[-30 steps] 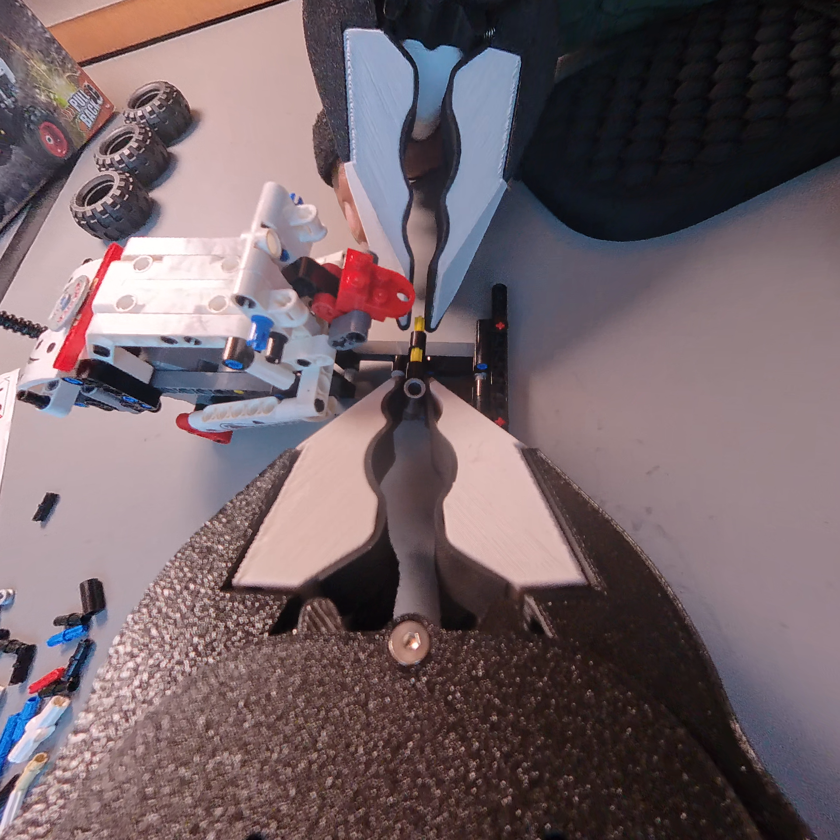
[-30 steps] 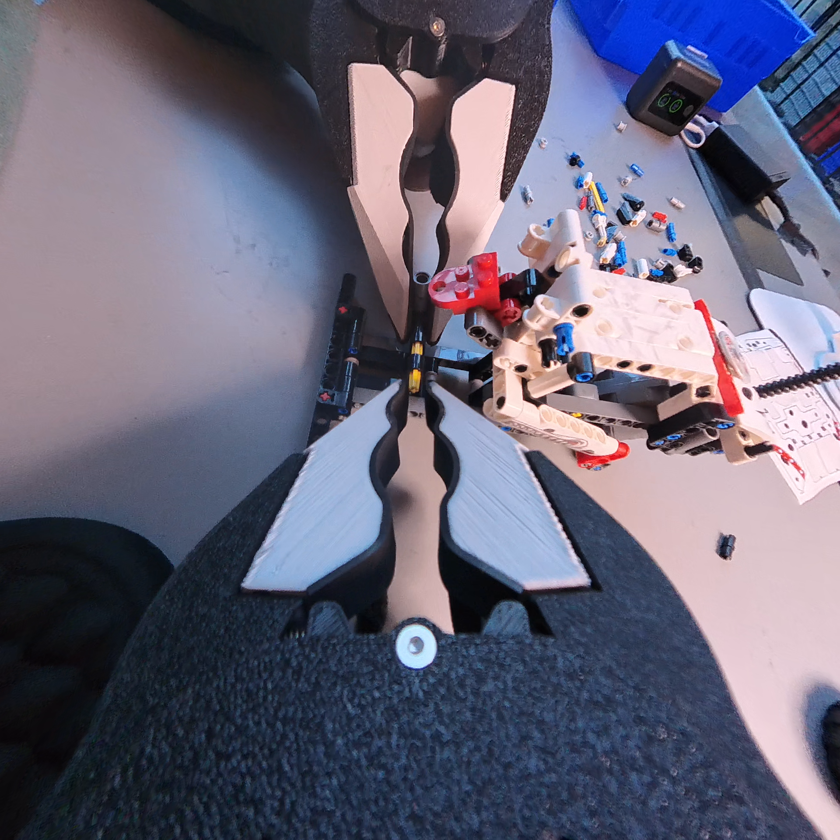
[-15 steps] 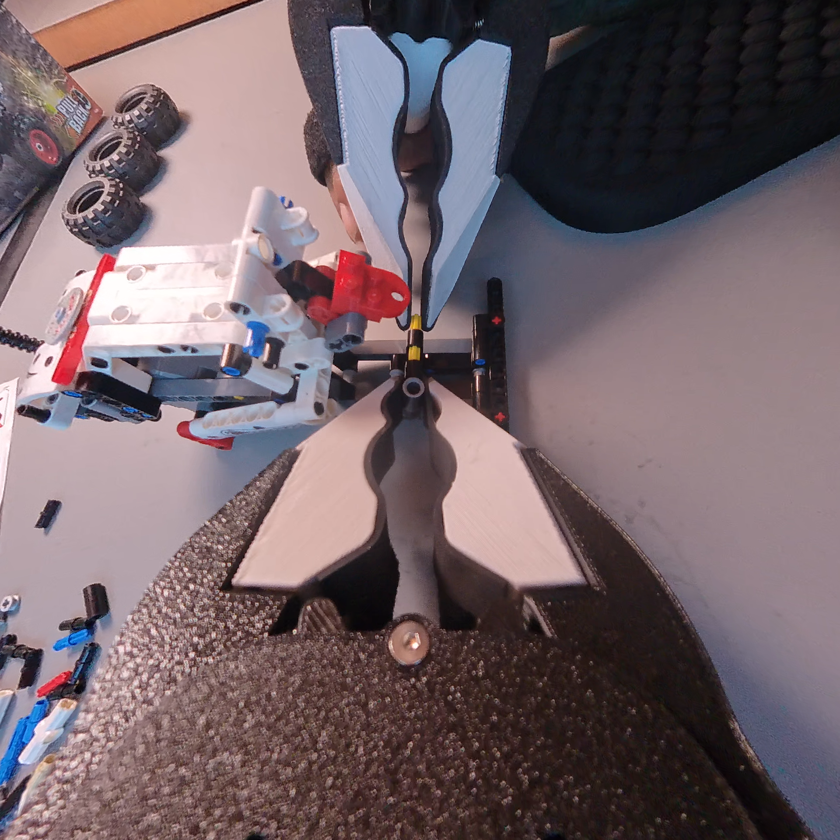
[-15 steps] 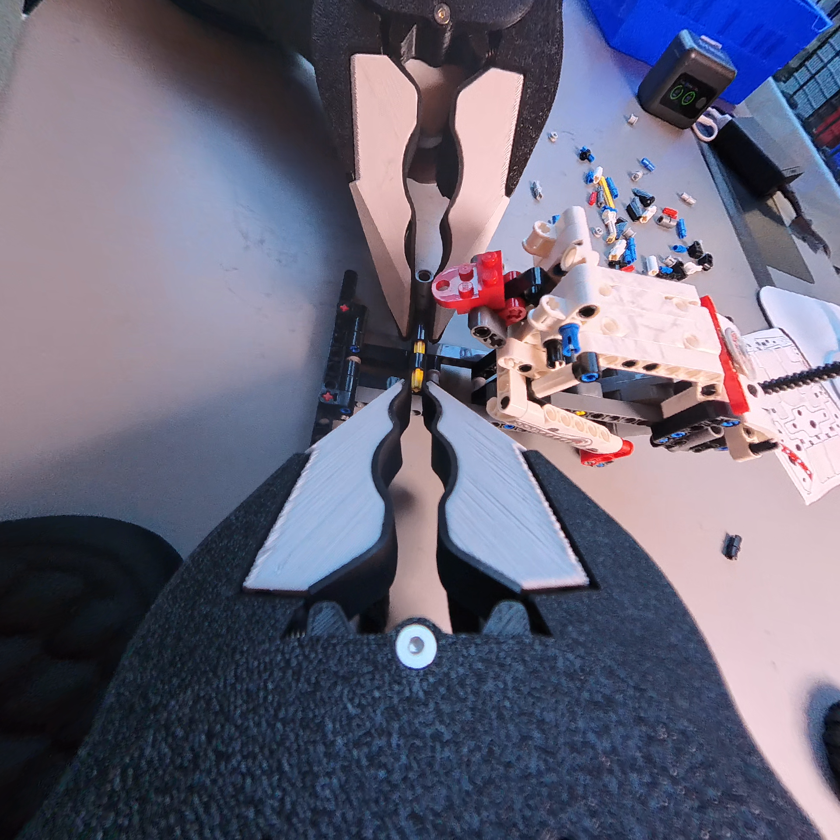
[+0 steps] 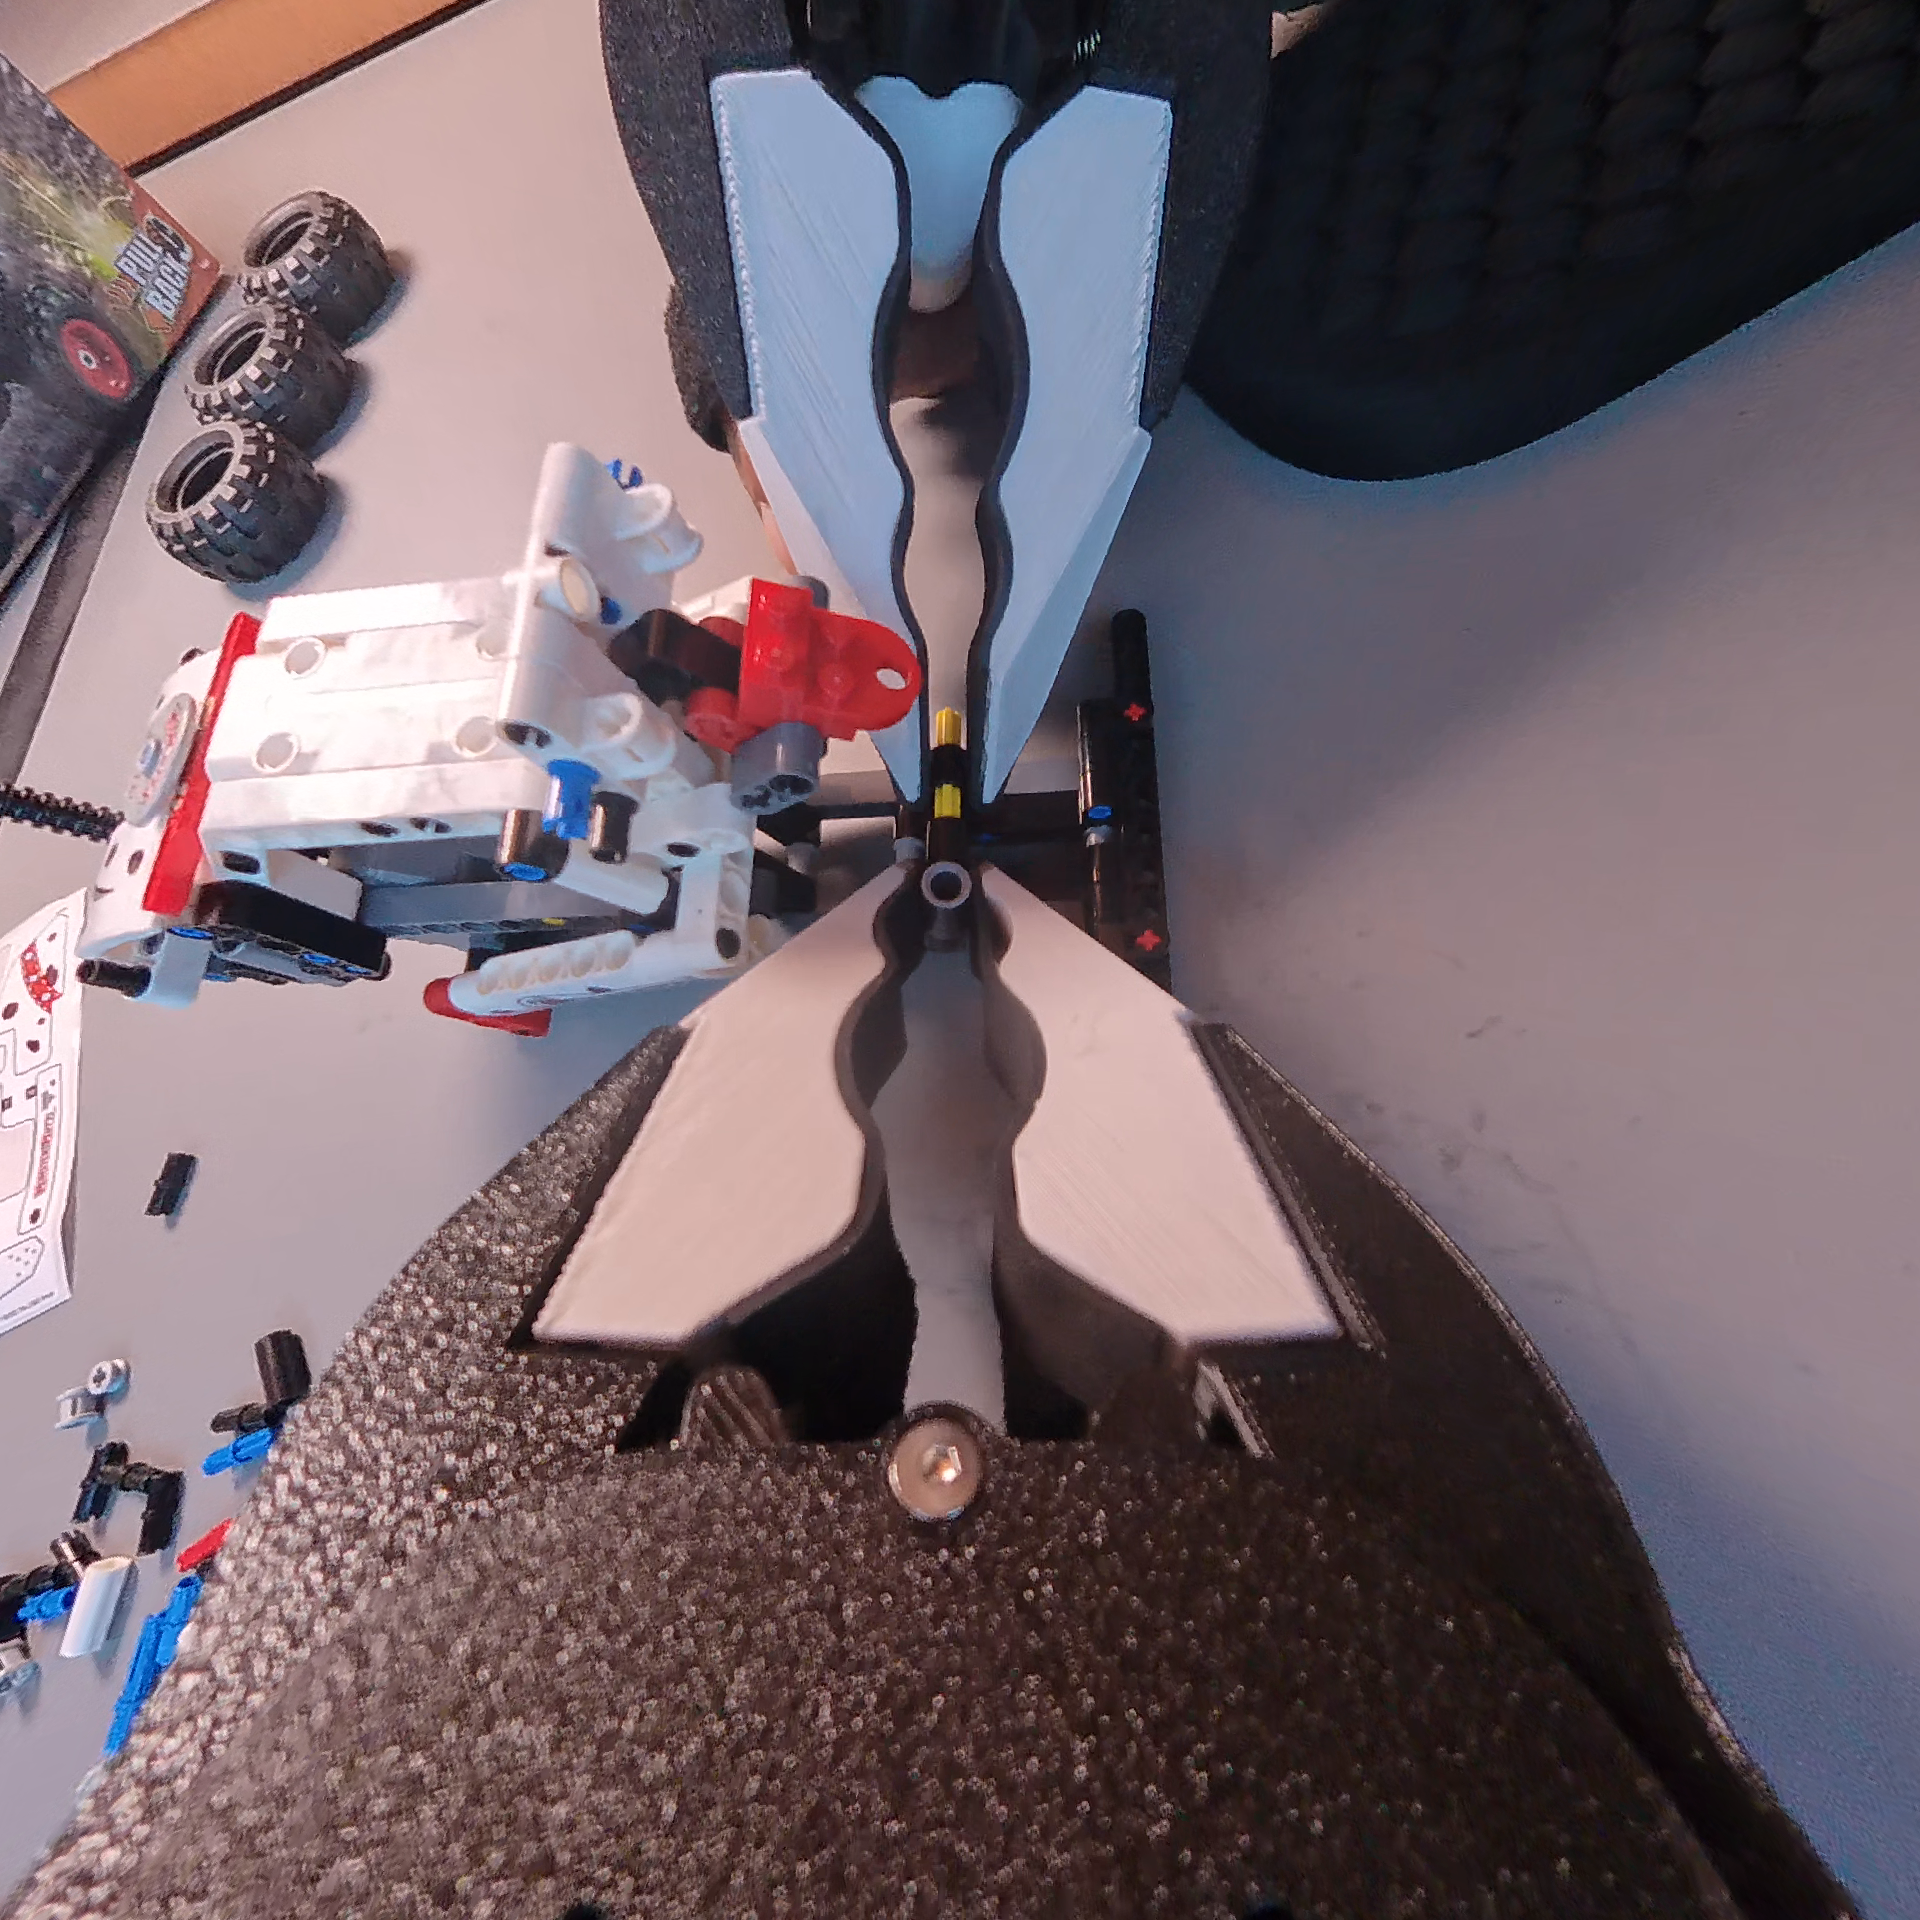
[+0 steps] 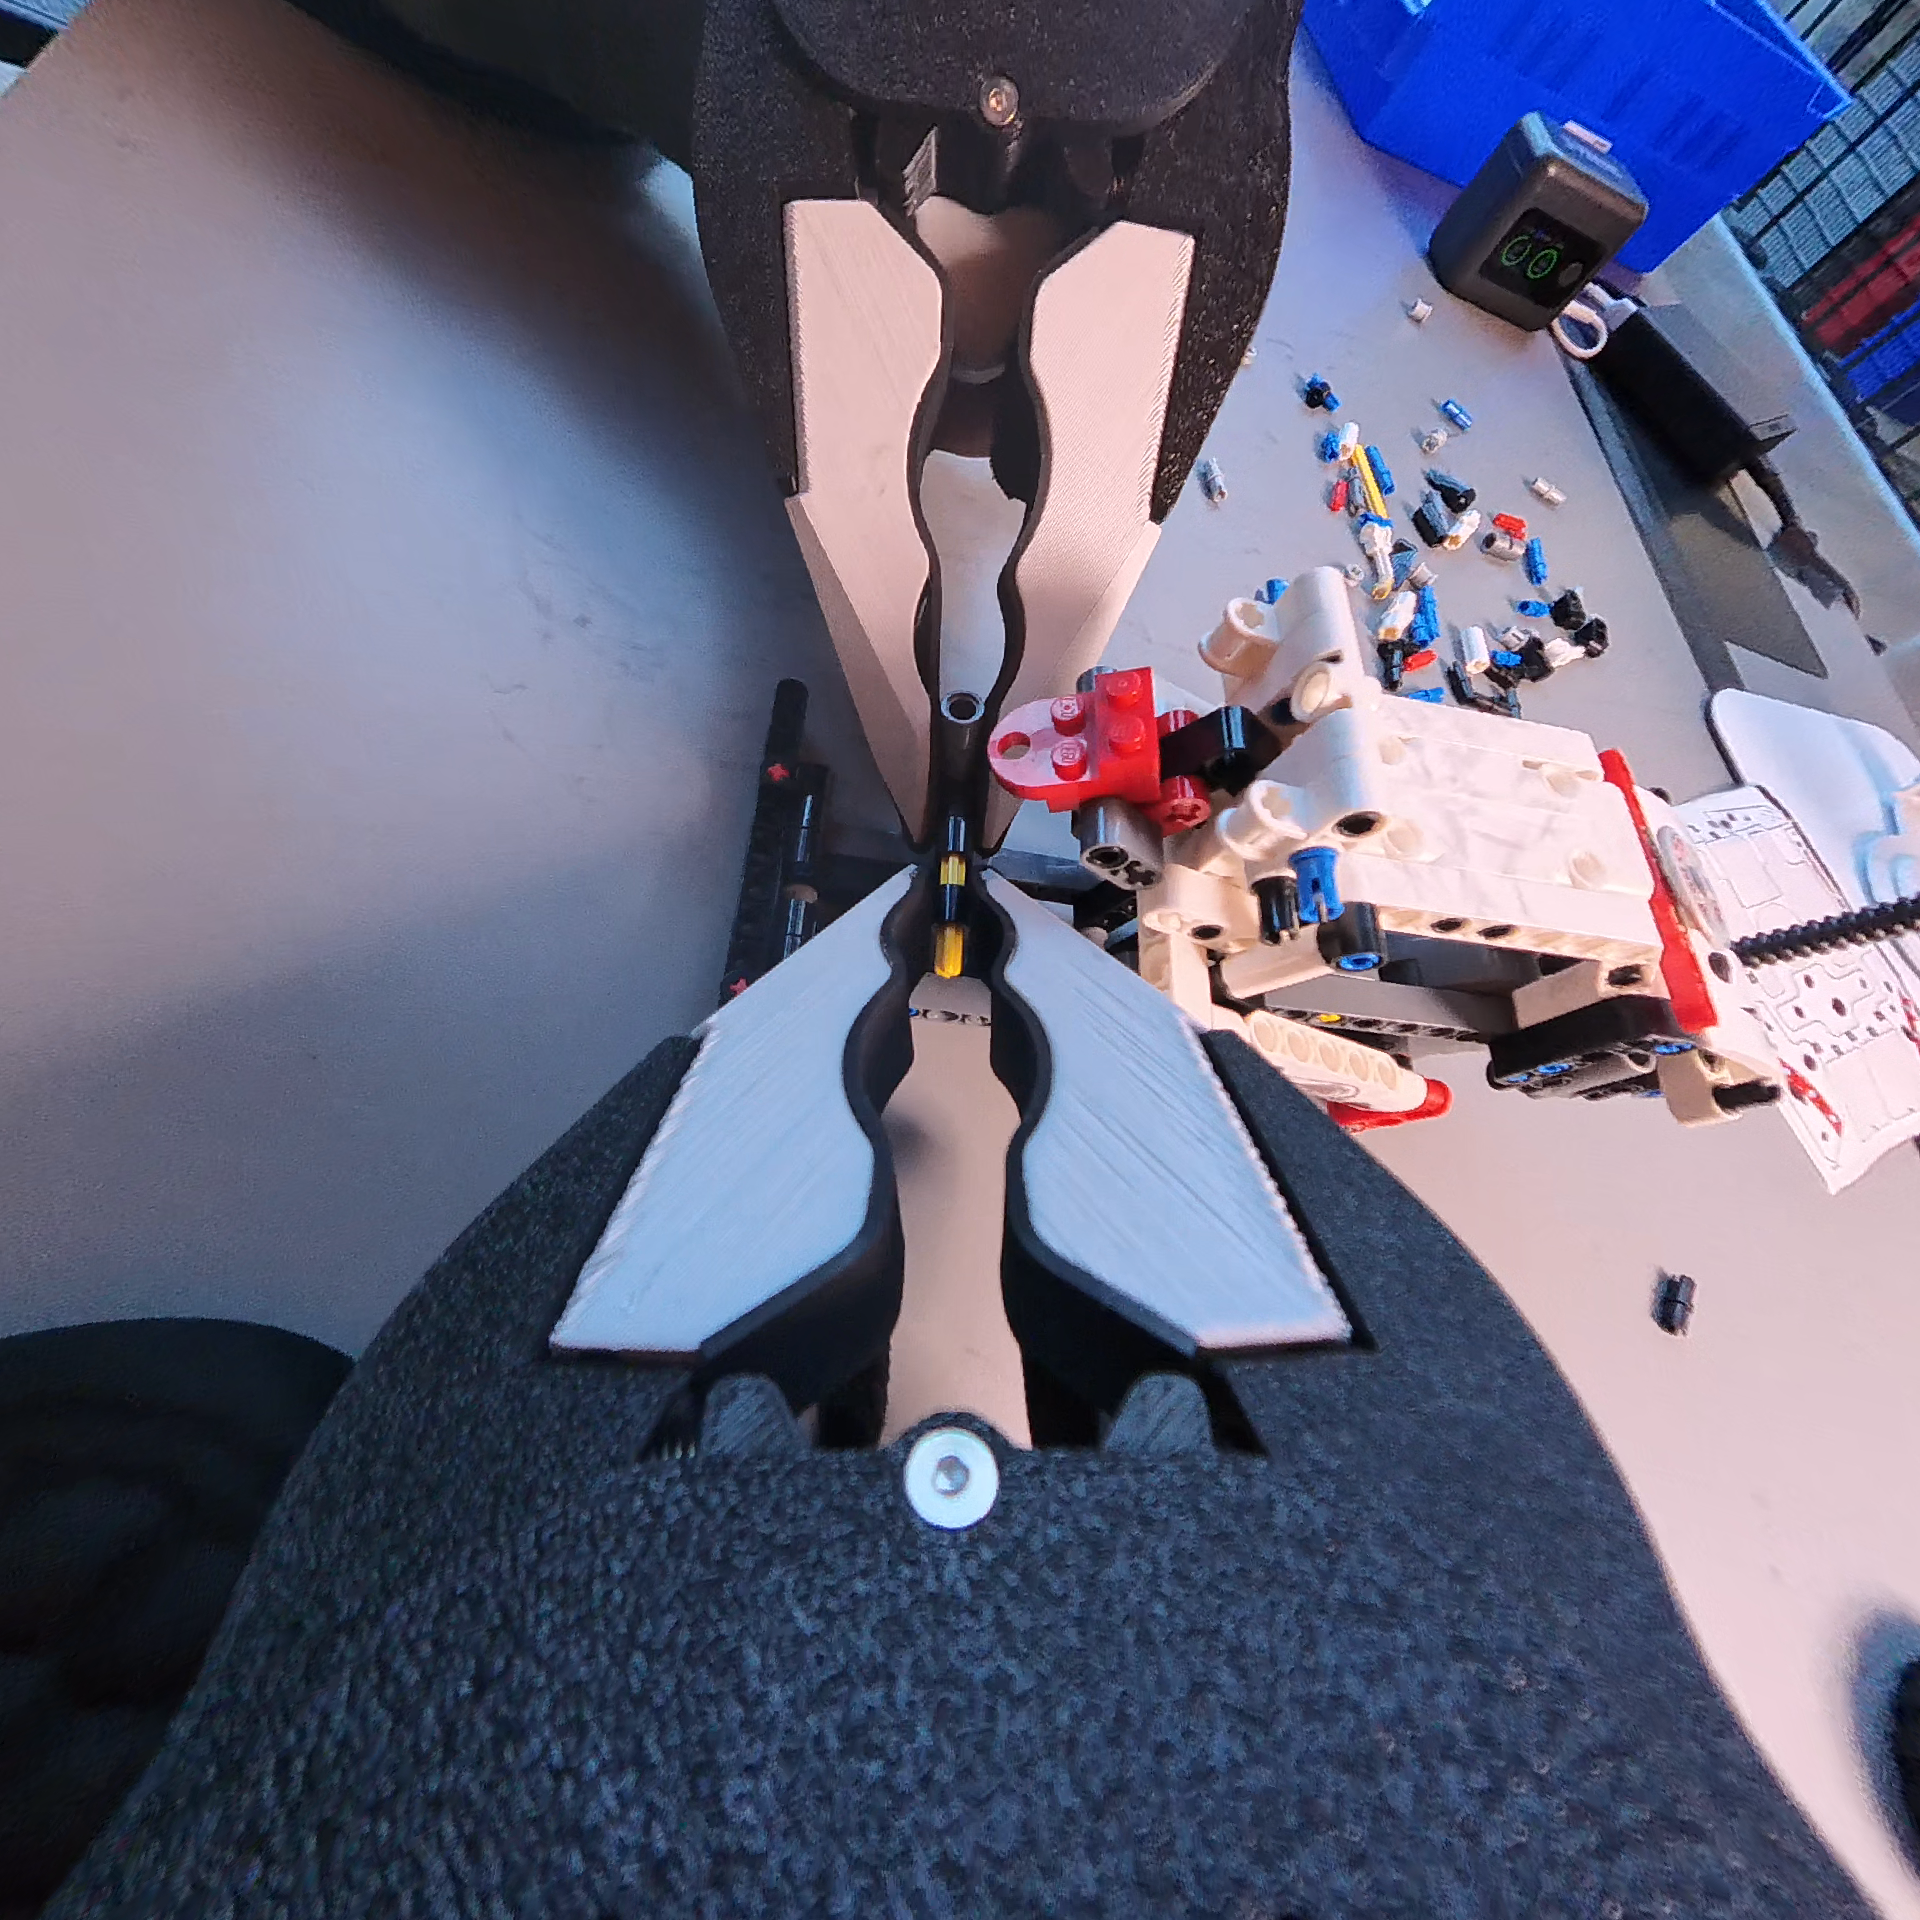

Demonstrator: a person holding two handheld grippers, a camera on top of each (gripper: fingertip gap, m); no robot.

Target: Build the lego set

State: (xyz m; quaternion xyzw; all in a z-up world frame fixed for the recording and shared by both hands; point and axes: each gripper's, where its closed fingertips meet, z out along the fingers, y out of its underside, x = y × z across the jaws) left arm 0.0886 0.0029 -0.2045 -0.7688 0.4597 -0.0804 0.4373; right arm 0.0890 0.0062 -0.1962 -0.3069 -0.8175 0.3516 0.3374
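Wrist views face each other closely, sharing the white lego vehicle (image 5: 416, 769).

I counted three black tyres (image 5: 255, 384) on the tabletop (image 5: 1507, 831), one half-built truck (image 5: 416, 769), one sticker sheet (image 5: 36, 1122), and my two tongs.

Soft cool light, broad soft shadows on the table (image 6: 312, 623), strong wide-angle bending at edges.

Open desk (image 5: 1558, 831) lies beyond the black beam (image 5: 1122, 821). On the other side the white-and-red truck body (image 5: 416, 748), three tyres (image 5: 260, 416) and scattered small parts (image 6: 1455, 582) obstruct passage; a dark knitted mass (image 5: 1558, 208) blocks the far edge.
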